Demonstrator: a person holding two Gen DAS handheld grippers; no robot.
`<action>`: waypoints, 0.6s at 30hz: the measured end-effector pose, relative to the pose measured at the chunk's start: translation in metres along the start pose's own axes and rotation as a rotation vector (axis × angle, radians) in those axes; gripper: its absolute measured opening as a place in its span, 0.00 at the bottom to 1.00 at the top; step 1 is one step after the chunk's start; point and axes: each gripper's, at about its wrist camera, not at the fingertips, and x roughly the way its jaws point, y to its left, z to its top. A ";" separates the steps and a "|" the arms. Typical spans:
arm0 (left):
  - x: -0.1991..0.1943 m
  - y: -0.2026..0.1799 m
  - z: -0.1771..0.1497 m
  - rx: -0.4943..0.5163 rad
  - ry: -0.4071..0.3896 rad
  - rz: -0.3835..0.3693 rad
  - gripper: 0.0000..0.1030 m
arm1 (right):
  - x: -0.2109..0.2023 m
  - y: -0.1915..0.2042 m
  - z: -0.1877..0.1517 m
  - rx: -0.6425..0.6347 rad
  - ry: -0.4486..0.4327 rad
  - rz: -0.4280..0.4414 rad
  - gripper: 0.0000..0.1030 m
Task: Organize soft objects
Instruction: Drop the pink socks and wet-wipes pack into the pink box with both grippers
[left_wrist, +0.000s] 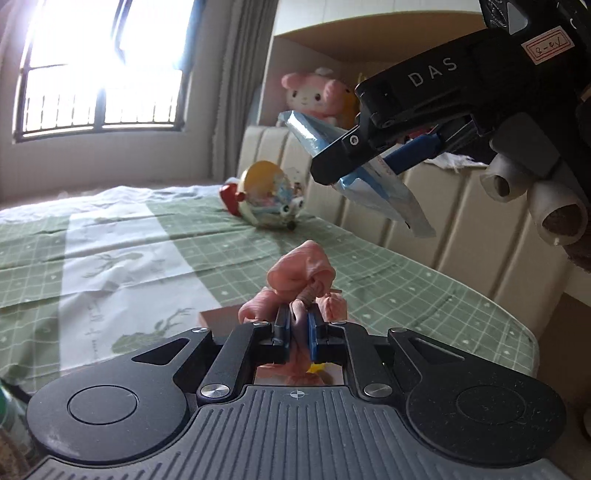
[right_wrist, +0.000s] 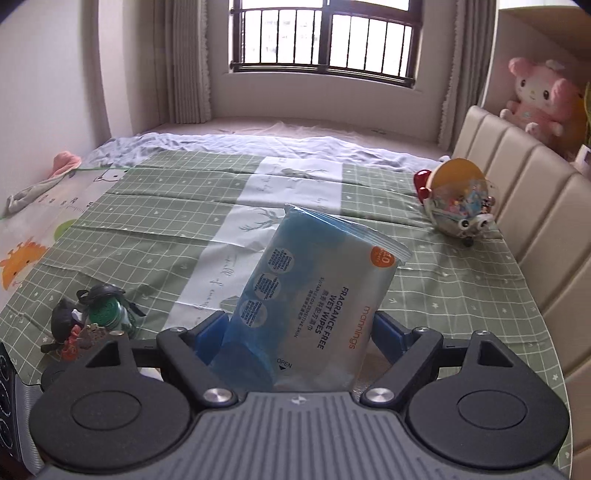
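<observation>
A green checked bedspread (right_wrist: 140, 236) covers the bed, with a barred window (right_wrist: 321, 37) beyond and a padded headboard (right_wrist: 524, 206) along the right. A round toy bag (right_wrist: 458, 206) lies near the headboard, a pink plush (right_wrist: 539, 99) sits on the shelf behind it, and a small dark figure toy (right_wrist: 92, 321) lies at the near left. The left claw (left_wrist: 295, 328) is pinched together on a pink soft toy (left_wrist: 301, 277), held above the bed. The right claw (right_wrist: 299, 332) stands wide, clamped on a blue pack of wet wipes (right_wrist: 317, 299) that juts forward between its pads.
</observation>
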 end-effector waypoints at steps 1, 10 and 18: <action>0.008 -0.005 0.001 0.002 0.016 -0.012 0.11 | 0.000 -0.009 -0.004 0.012 0.001 -0.005 0.82; 0.074 -0.030 -0.007 0.039 0.152 -0.019 0.11 | 0.029 -0.071 -0.037 0.105 0.043 -0.049 0.82; 0.124 -0.013 -0.024 -0.003 0.273 0.046 0.11 | 0.068 -0.099 -0.053 0.160 0.083 -0.016 0.82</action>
